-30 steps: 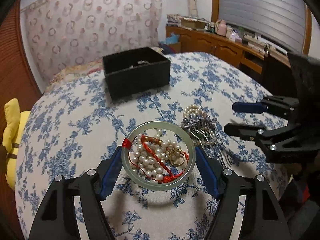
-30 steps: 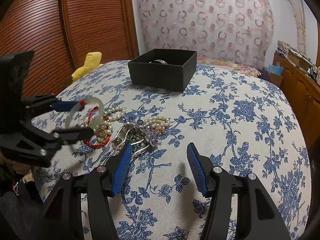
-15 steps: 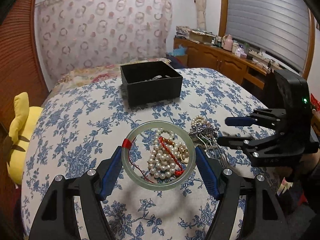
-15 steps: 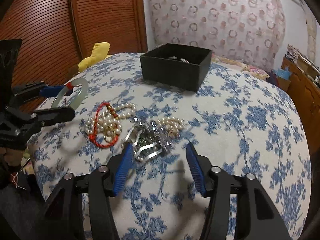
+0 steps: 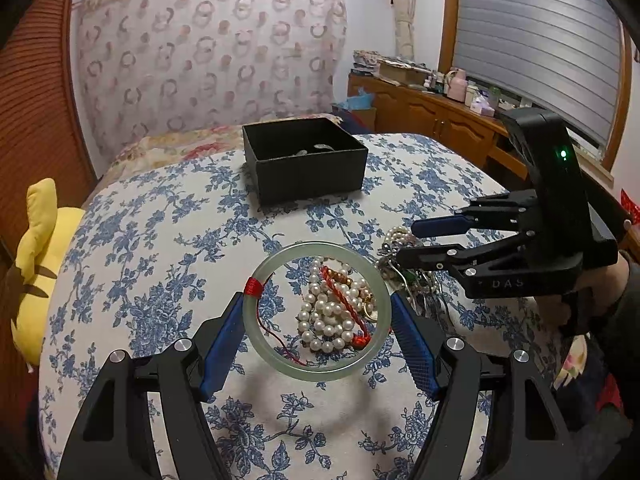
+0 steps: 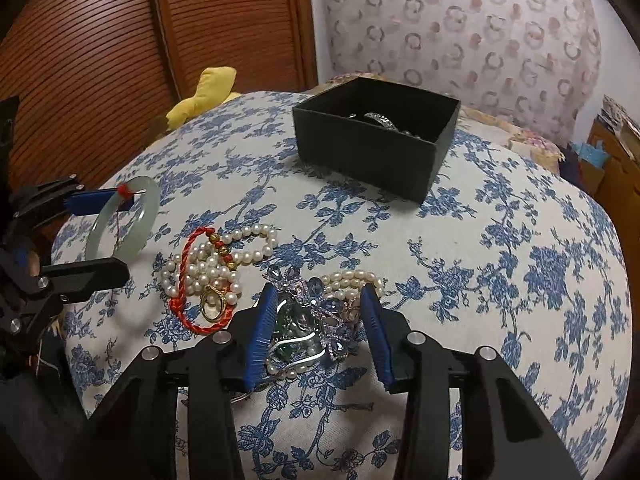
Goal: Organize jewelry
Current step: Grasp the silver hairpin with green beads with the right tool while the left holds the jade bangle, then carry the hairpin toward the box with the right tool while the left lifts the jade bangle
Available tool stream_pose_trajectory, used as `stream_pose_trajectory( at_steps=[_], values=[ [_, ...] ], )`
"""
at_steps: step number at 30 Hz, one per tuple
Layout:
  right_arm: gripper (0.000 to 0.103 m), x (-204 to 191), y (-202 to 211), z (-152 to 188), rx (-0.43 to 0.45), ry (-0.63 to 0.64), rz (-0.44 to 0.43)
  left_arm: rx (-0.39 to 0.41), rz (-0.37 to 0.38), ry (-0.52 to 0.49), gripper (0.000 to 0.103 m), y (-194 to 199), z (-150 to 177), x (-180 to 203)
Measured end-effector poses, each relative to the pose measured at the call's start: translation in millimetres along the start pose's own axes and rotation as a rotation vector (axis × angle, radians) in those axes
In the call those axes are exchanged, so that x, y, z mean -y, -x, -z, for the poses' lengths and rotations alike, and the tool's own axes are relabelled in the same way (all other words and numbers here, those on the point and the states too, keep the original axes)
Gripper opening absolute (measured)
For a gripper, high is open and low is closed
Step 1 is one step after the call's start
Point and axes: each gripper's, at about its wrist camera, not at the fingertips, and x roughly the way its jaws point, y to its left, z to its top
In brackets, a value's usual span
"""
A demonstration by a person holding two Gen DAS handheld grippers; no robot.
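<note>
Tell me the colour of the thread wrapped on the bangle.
Red, on the pale green bangle; clearest in the left wrist view.

Your left tool (image 5: 316, 312) grips a smooth, glossy, translucent pale-green bangle (image 5: 280, 354), stone-like, with shiny red thread wound round one spot. Its pads (image 5: 222, 344) look like ribbed blue rubber on matt black plastic. The pearls (image 6: 216, 268) gleam softly beside a twisted red cord (image 6: 186, 248). The box (image 6: 376, 152) looks like matt black card. The bedspread (image 6: 500, 272) is printed matt cloth; the doors (image 6: 88, 60) are ribbed, varnished wood.
</note>
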Motion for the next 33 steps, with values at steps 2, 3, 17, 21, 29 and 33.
stream_pose_trajectory(
  at_steps=[2, 3, 17, 21, 29, 33],
  values=[
    [0.042, -2.0, -0.6, -1.5, -0.004, 0.016, 0.000, -0.003, 0.001, -0.003, 0.069, -1.3, 0.4, 0.8],
    [0.041, -3.7, 0.3, -1.7, -0.005, 0.025, 0.000, -0.003, 0.000, -0.003, 0.069, -1.5, 0.6, 1.2],
    [0.019, -1.8, -7.7, -13.0, -0.023, 0.004, -0.059, -0.006, 0.002, 0.007, 0.069, -2.7, 2.1, -3.5],
    [0.019, -0.5, -11.9, -19.5, -0.037, 0.001, -0.068, -0.005, 0.001, 0.009, 0.069, -2.7, 2.7, -4.0],
    [0.032, 3.0, -19.2, -26.7, -0.050, 0.002, -0.068, -0.006, 0.002, 0.017, 0.069, -4.6, 5.7, -5.8],
    [0.026, -0.1, -21.1, -26.2, -0.066, 0.026, -0.072, -0.007, 0.002, 0.019, 0.069, -4.8, 6.0, -5.8]
  ],
)
